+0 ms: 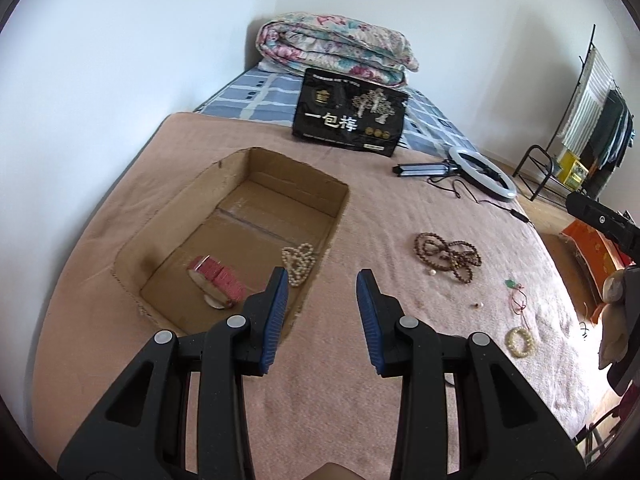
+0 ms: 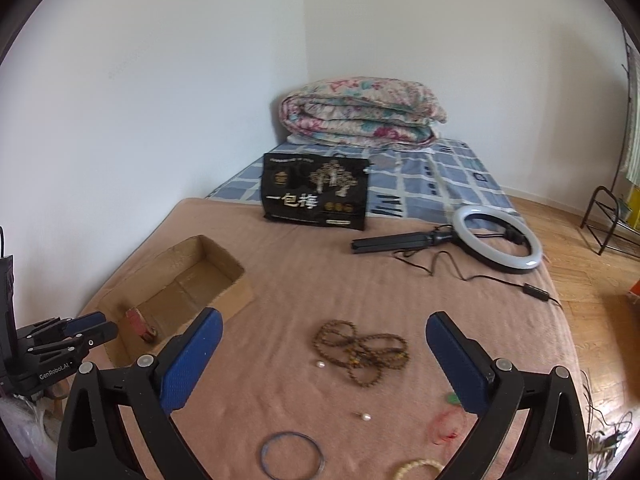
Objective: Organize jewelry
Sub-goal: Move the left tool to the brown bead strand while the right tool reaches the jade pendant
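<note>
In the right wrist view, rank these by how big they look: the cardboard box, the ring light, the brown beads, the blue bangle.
Largest to smallest:
1. cardboard box
2. ring light
3. brown beads
4. blue bangle
The bangle lies nearest the camera, so it looks bigger than it would farther back.

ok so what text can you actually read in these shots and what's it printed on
"一包梅": large white characters on the black bag standing on the bed.
"GenRobot.AI": white print on the left gripper, seen from the right wrist view.
Small gold print and round seals on the bag: too small to read.
Nothing else carries readable text.
</note>
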A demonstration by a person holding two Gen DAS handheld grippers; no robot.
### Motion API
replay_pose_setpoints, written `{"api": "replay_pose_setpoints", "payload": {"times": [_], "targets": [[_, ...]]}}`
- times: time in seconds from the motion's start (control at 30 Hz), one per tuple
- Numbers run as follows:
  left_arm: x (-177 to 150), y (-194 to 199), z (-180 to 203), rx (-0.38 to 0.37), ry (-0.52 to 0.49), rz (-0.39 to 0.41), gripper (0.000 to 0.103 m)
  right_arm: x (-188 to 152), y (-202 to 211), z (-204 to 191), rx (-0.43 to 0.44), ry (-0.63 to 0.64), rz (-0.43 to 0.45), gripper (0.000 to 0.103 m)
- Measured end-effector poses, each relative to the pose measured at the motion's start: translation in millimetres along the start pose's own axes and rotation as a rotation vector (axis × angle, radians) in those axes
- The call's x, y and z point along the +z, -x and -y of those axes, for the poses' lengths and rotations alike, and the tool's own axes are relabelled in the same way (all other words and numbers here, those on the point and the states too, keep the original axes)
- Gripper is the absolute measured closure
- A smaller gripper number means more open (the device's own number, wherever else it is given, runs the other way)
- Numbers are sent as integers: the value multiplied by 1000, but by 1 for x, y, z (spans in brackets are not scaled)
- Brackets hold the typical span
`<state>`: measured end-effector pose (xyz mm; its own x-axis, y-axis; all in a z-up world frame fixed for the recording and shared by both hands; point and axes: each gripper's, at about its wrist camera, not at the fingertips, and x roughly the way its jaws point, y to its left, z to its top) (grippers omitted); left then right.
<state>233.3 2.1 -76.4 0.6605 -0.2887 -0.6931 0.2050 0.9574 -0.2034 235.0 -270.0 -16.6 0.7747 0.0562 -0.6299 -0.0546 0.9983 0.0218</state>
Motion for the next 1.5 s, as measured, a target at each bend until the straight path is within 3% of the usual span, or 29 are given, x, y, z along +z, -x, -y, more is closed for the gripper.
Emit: {"api": "replay_pose_setpoints", "payload": {"times": [0.47,0.6,0.7,1.13,1.5], "targets": [[-8,-20,54,-93,-57,-45,67,-29,41,80,-109,-40,-11,0],[-7,-27,70,-127,-63,-52,41,-40,42,98,-135,-48,-31,0],[-6,-33,83,-143,-80,-57,41,-48,40,110,-142,-63,-48,0],[3,-93,130,-202,-132,-150,37,-78,4,152,-125,-92,-131,0],[6,-155,152,-198,-165,-228,37,-92,-38,162,-94,-78,-190,0]]}}
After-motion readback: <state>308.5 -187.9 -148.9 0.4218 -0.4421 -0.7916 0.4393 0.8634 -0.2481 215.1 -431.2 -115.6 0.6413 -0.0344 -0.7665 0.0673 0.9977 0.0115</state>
